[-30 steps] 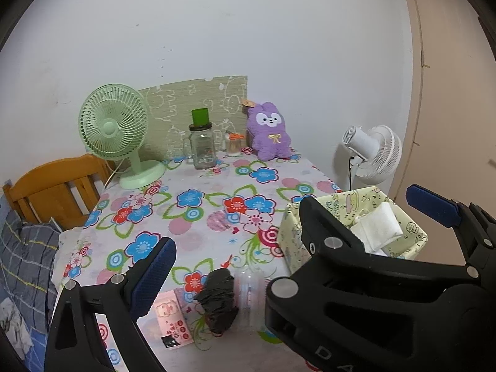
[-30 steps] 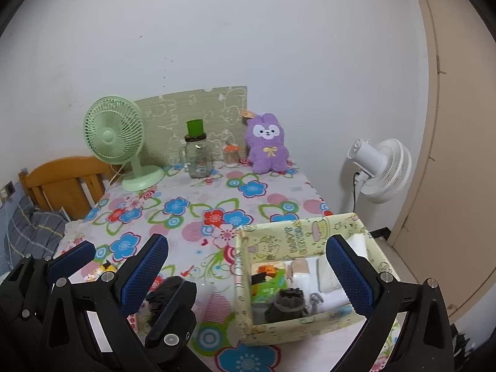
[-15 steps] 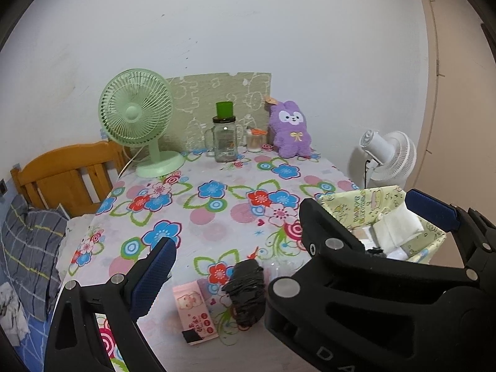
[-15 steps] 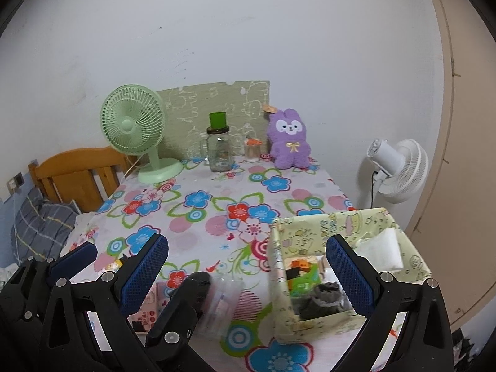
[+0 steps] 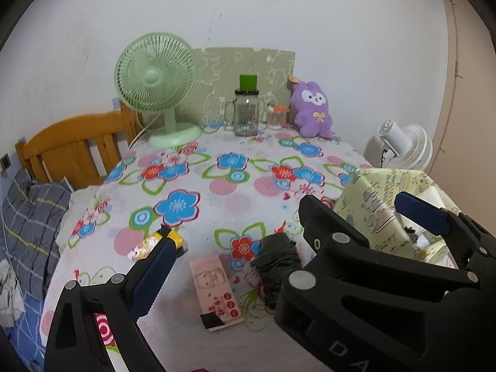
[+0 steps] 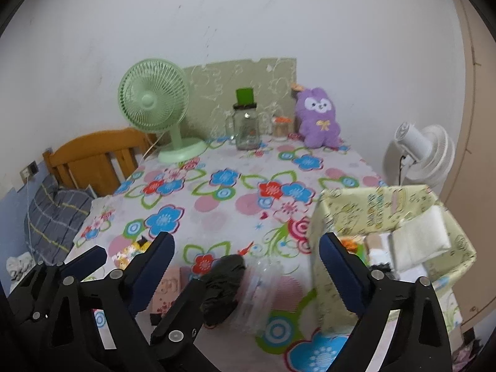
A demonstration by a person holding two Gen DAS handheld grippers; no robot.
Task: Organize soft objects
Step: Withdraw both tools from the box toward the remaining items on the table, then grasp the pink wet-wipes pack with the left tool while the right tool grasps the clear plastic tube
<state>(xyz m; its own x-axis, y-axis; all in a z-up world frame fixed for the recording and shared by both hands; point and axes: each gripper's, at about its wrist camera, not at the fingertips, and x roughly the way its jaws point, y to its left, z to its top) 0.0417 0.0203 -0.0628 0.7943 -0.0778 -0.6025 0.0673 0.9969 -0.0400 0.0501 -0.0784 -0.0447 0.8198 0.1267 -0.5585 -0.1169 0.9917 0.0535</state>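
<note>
Both two-finger tongs hang released above a table covered in a flowered cloth point(image 6: 223, 204), jaws spread wide and holding nothing: the left gripper point(image 5: 235, 248) and the right gripper point(image 6: 248, 257). Between them on the cloth lies a crumpled black soft bundle point(image 6: 221, 285), with a pink flat packet point(image 5: 215, 288) just to its left. At the table's right edge stands a pale yellow patterned fabric box point(image 6: 387, 207) holding folded white cloth point(image 6: 418, 241)

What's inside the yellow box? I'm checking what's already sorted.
In the box: a white folded cloth, something orange and green, and a dark item. The right gripper covers the box's near part, so the rest is hidden.
</note>
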